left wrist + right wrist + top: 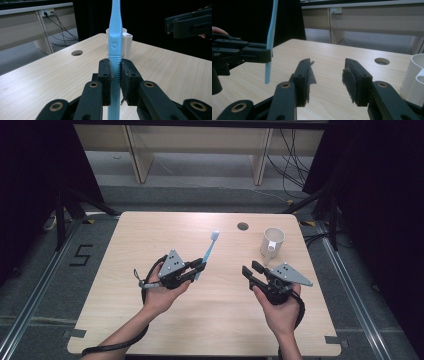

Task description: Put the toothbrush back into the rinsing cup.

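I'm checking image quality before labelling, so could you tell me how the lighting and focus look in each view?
High view: the table is evenly lit with soft shadows, its surroundings are dark, and the toothbrush and cup look slightly soft. Left gripper view: the toothbrush handle is sharp between the fingers, against a black backdrop. Right gripper view: the open right gripper is dim but clear.

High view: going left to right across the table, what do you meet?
Left gripper shut on the blue toothbrush → table's round hole → right gripper, jaws open → white cup.
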Demonstrator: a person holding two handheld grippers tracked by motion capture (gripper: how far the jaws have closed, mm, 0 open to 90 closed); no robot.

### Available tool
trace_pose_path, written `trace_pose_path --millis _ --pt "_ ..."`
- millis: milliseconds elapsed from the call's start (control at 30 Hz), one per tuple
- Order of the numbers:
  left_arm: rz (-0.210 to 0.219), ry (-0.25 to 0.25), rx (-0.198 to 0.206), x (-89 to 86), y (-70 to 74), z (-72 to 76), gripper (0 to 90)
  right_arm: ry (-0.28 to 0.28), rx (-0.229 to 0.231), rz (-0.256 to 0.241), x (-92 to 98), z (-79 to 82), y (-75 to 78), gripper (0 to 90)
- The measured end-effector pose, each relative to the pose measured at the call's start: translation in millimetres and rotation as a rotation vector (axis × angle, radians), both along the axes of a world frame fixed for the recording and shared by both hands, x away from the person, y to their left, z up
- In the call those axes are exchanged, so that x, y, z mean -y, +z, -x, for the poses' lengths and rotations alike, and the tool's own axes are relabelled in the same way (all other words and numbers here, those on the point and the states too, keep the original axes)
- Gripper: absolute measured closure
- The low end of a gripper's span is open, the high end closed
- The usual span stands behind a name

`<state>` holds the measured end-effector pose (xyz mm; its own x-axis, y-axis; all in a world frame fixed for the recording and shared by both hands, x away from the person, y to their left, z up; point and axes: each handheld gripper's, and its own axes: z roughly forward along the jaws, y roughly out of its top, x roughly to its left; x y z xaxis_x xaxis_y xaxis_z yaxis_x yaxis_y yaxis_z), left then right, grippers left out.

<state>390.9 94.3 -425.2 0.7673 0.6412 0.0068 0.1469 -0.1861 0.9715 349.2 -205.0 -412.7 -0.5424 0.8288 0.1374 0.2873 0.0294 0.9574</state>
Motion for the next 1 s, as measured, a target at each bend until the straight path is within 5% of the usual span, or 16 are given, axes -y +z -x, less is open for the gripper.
trace_pose_path --millis 500,600,1000 --pt "0.011 0.013 0.021 6.1 -0.7 -1.6 78.6 0.015 0.011 -0.045 -14.2 -7.0 13.0 59.8" --pt "0.013 0.018 0.025 7.6 -1.0 -1.8 78.6 0.019 0.045 -0.024 -16.3 -10.0 16.0 60.2" --pt "0.016 0.023 0.027 12.4 -2.7 -3.2 78.6 0.029 0.041 -0.037 -26.4 -15.1 20.5 60.9"
